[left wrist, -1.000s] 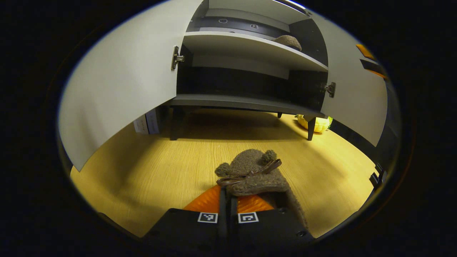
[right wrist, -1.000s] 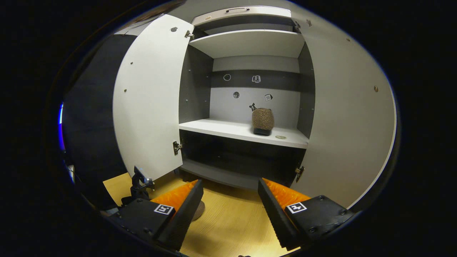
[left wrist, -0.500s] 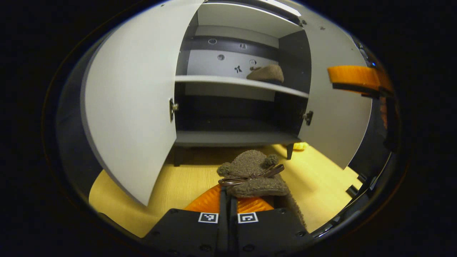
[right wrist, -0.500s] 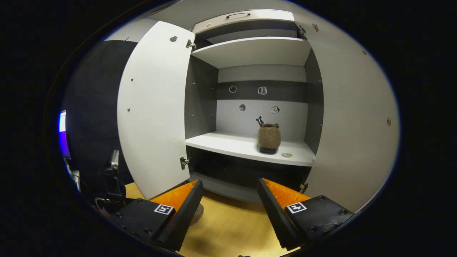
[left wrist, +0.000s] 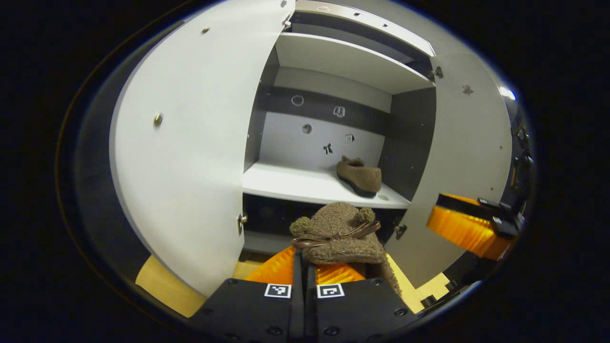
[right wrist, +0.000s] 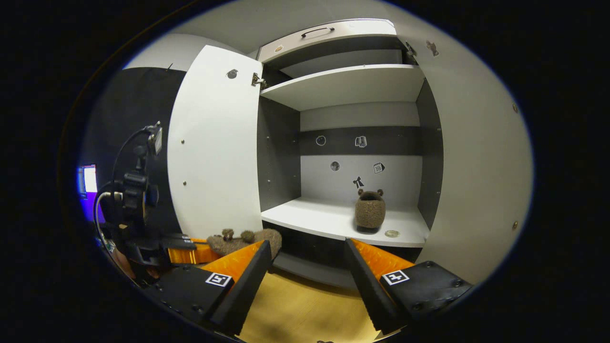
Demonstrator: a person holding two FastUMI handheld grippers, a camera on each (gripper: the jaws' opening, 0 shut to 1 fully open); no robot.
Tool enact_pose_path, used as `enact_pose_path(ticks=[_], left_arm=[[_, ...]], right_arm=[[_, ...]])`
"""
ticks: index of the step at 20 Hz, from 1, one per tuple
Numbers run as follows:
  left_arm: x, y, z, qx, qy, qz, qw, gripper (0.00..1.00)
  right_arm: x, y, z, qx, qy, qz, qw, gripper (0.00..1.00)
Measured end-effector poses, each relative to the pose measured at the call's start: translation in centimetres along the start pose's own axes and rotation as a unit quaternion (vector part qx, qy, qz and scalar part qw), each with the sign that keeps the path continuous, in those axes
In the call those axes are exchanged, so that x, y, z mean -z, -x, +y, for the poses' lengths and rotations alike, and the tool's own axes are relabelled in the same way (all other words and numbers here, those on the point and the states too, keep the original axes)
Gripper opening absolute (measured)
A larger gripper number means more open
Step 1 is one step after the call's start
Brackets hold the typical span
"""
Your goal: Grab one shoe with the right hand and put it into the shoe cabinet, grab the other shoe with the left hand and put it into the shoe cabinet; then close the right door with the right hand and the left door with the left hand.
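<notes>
My left gripper (left wrist: 305, 267) is clamped on a fuzzy brown slipper (left wrist: 340, 233) with two pompom ears and a dark ribbon bow, its toe pointing at twelve o'clock toward the shoe cabinet (left wrist: 333, 128). The matching slipper on the shelf (left wrist: 358, 175) sits at one o'clock, near the right wall of the middle shelf (left wrist: 295, 183). Both doors stand open: the left door (left wrist: 190, 152) at nine o'clock, the right door (left wrist: 469, 157) at three. My right gripper (right wrist: 305, 278) has its fingers spread apart and holds nothing; from it, the shelf slipper is at one o'clock, with a small round disc (right wrist: 391, 233) lying just beside it. Wooden floor (right wrist: 305, 309) lies below.
</notes>
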State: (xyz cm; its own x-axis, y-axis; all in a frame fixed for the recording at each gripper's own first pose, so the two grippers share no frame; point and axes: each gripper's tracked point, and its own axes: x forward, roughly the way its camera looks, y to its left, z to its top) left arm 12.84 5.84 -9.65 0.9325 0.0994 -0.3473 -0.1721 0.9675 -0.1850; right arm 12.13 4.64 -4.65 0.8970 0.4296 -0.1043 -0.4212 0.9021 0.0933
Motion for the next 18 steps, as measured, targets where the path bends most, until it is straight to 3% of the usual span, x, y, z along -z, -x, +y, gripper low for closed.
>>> enact_pose_path(ticks=[5,13,18], left_arm=[[-6.7,-4.6,-0.5,-0.017,-0.036,-0.034,0.999,0.06],[-14.7,-15.1,-1.1,-0.006,-0.064,-0.055,0.996,0.05],[-16.3,-22.7,-0.6,-0.001,-0.07,-0.036,0.997,0.05]], right_arm=[[-2.6,0.1,0.2,-0.021,-0.044,-0.023,0.999,0.98],[-5.3,-0.4,0.7,-0.044,-0.018,-0.054,0.997,0.98],[-4.7,-0.9,1.3,-0.061,-0.008,-0.044,0.997,0.98]])
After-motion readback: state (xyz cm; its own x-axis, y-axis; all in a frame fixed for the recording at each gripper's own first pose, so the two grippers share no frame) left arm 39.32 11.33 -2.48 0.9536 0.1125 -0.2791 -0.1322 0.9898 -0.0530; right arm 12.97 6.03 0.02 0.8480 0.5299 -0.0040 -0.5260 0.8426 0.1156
